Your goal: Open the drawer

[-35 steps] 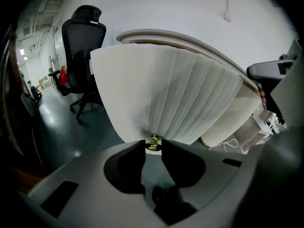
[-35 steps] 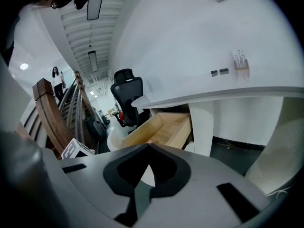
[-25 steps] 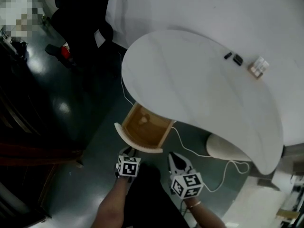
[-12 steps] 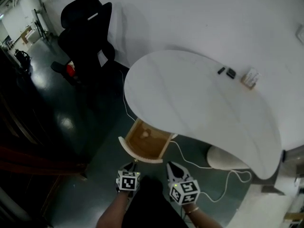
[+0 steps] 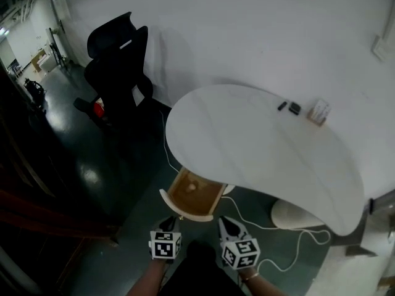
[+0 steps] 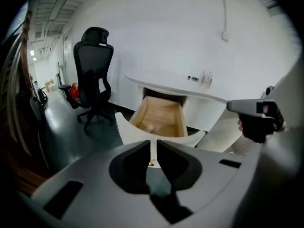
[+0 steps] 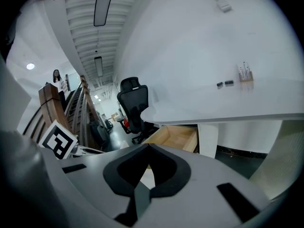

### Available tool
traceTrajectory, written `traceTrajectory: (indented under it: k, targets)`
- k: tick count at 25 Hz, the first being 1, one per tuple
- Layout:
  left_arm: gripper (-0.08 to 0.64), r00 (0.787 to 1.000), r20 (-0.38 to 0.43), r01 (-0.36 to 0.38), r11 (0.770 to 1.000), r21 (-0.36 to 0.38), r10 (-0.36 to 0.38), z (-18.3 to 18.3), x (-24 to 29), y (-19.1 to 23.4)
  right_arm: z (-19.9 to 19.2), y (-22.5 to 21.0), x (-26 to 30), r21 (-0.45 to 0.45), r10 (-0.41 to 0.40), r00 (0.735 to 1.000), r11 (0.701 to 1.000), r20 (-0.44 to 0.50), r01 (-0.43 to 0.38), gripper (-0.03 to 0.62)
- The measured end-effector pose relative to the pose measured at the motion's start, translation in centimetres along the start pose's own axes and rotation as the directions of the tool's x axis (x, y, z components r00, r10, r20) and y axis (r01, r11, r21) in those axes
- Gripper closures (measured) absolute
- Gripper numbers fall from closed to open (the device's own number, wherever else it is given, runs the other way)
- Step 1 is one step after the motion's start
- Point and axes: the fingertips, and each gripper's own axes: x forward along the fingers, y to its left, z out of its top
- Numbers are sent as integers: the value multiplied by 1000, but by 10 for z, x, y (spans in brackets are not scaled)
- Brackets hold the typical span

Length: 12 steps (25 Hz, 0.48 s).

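Note:
A light wooden drawer [image 5: 194,193] stands pulled out from under the white rounded table [image 5: 259,140], its curved white front [image 5: 184,209] toward me. A small round object [image 5: 192,187] lies inside it. My left gripper [image 5: 168,222] hangs just short of that front, apart from it. Its jaws have just been closing, and in the left gripper view the left gripper [image 6: 153,144] shows only a narrow slit with nothing in it, the drawer [image 6: 161,115] ahead. My right gripper [image 5: 227,222] is beside it. In the right gripper view the right gripper [image 7: 148,146] is shut and empty.
A black office chair [image 5: 117,60] stands at the far left of the table. A white cable [image 5: 265,224] runs over the dark floor near the table's white base [image 5: 296,213]. Small items [image 5: 318,111] sit at the table's far edge. Dark wooden railing lines the left.
Both grippers have risen and drawn back from the drawer front; the left one was at its edge a second ago. The drawer stays open. My head view has lifted, so more wall shows.

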Motion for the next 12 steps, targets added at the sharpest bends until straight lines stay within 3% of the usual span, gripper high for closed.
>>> traceTrajectory:
  k: [6,12]
  targets:
    - [525,991,133,2,1000,13,-4,48,-25,-2,18,3,-3,-10,6,999,1000,43,-5,588]
    - [545,963,271,11,1000,22,-17,96,-55,-5,44,10,-12,-13,19,996,1000,88,-18,589]
